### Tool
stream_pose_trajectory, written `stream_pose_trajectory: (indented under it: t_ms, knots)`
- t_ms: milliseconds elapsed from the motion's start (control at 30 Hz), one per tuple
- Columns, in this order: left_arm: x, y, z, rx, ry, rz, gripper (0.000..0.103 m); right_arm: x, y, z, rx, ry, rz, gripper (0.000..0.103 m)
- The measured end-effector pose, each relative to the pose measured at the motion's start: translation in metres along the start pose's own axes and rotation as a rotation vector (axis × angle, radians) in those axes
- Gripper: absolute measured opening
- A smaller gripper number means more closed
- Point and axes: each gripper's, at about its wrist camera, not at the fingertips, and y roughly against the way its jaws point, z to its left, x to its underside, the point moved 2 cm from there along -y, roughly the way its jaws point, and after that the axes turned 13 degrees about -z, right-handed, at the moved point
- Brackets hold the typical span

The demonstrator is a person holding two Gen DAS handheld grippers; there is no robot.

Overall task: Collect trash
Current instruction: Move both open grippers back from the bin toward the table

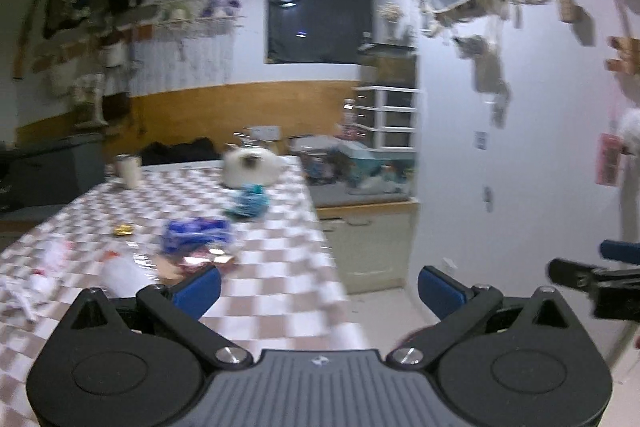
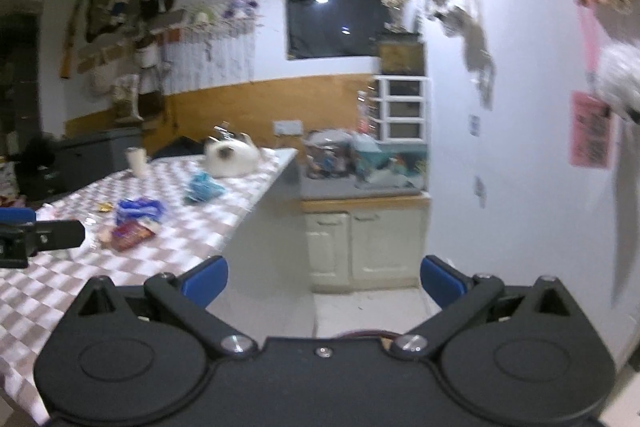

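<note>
- Checked cloth (image 1: 276, 239) is covering the table, and the trash is lying scattered across it, all of it well ahead of both grippers.
- Left gripper (image 1: 319, 291) is hovering over the table's near right edge, its blue pads (image 1: 198, 291) standing wide apart and gripping nothing.
- Right gripper (image 2: 324, 281) is hanging off the table's right side, over the floor and facing the cupboard (image 2: 364, 247); its jaws are likewise spread wide with nothing between them.
- Blue wrapper (image 1: 196, 233) is lying mid-table, with a red packet (image 1: 200, 261) touching or just beside it on the nearer side; blur is hiding the exact contact.
- In the right wrist view the same blue wrapper (image 2: 138, 209) and red packet (image 2: 130, 233) are showing close together.
- Teal crumpled piece (image 1: 250, 203) is sitting farther back, just in front of a white plush toy (image 1: 250, 167).
- Small gold wrapper (image 1: 123, 229) is lying left of the blue wrapper, apart from it.
- White scraps (image 1: 44, 267) are lying along the left part of the cloth, too blurred to name.
- White cup (image 1: 130, 171) is standing upright near the far left corner.
- Each gripper is showing at the edge of the other's view: the right one (image 1: 592, 281) at the right of the left view, the left one (image 2: 36, 239) at the left of the right view.
</note>
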Motion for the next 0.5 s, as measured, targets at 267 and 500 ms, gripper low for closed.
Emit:
stream_pose_trajectory:
  t_ms: [267, 500]
  knots:
    - [-0.003, 0.001, 0.095, -0.186, -0.005, 0.003, 0.103, -0.008, -0.024, 0.062, -0.119, -0.008, -0.032, 0.103]
    - [0.000, 0.012, 0.173, -0.316, -0.005, 0.022, 0.103, -0.013, -0.045, 0.118, -0.230, -0.007, -0.031, 0.103]
